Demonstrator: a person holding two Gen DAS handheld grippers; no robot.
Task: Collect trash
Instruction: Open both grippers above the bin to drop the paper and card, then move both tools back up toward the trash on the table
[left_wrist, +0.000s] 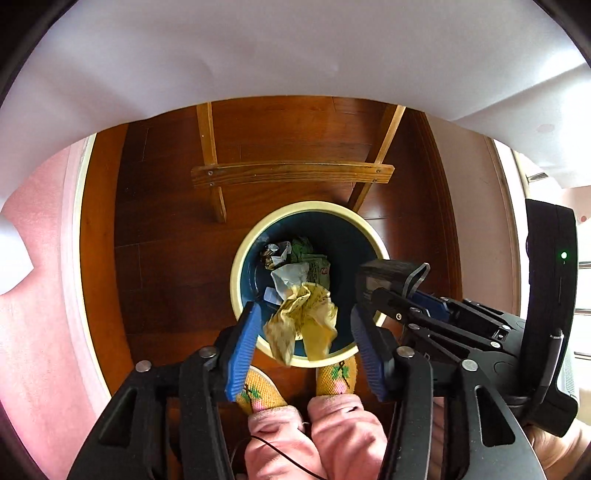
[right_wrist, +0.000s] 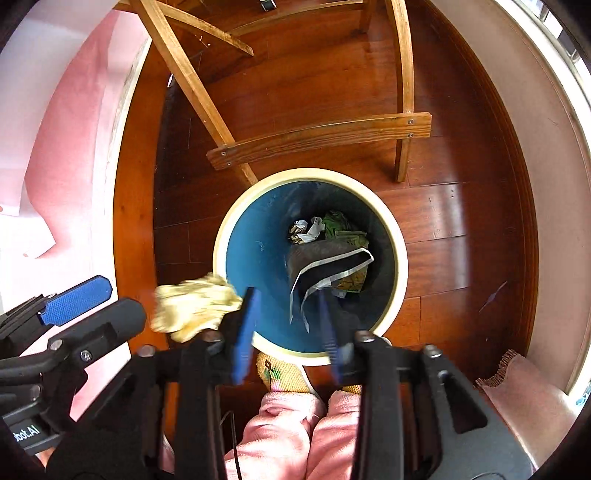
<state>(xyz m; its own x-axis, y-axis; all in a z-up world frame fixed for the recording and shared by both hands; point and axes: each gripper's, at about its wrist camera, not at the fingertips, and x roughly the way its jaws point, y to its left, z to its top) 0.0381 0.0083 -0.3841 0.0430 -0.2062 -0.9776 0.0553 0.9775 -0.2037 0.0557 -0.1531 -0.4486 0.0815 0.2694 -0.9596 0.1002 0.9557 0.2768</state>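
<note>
Left gripper (left_wrist: 303, 325): jaws wide, crumpled yellow wrapper (left_wrist: 303, 325) loose between them above the round, cream-rimmed blue bin (left_wrist: 258, 229). Right gripper (right_wrist: 288, 314): jaws parted over a black, white-edged wrapper (right_wrist: 328, 266) inside the bin.

1. Dark wooden floor (right_wrist: 461, 229) carries everything here.
2. Round cream-rimmed bin (right_wrist: 400, 258) stands on it.
3. Just beyond the bin, wooden chair legs (right_wrist: 402, 162) rest.
4. Nearside of the bin, yellow slippers (left_wrist: 338, 376) stand.
</note>
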